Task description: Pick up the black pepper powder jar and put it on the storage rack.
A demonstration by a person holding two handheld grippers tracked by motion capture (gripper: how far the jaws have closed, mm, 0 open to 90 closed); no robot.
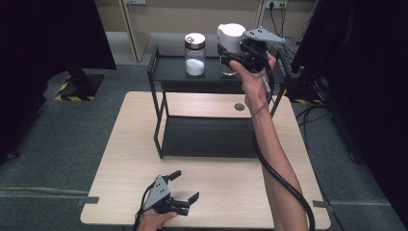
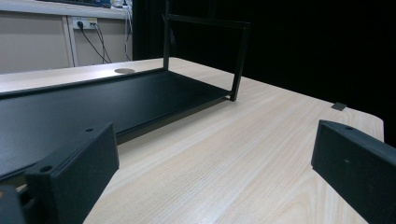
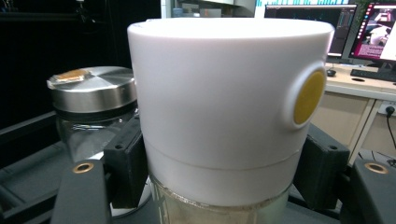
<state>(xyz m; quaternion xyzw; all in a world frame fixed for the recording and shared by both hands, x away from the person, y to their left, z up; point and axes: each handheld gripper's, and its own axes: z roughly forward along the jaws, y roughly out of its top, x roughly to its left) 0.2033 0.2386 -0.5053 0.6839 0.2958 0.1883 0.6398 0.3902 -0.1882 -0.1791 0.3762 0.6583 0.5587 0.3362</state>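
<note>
A glass jar with a white lid (image 1: 230, 36) and a yellow button (image 3: 308, 95) is at the right of the black rack's top shelf (image 1: 211, 74). My right gripper (image 1: 229, 55) is shut on it, with black pads (image 3: 125, 161) pressed on both sides just under the lid (image 3: 224, 88). I cannot tell whether its base rests on the shelf. To its left stands a second glass jar with a metal lid (image 1: 195, 53) (image 3: 88, 86), holding white powder. My left gripper (image 1: 186, 185) (image 2: 215, 172) is open and empty, low over the table's front edge.
The rack's lower shelf (image 1: 207, 137) (image 2: 93, 102) lies on the wooden table (image 1: 130, 159), with thin black posts (image 2: 239, 63) at its corners. A grey round cap (image 1: 239, 107) sits in the tabletop behind it. Dark curtains flank the table. Monitors (image 3: 303, 18) stand beyond the jars.
</note>
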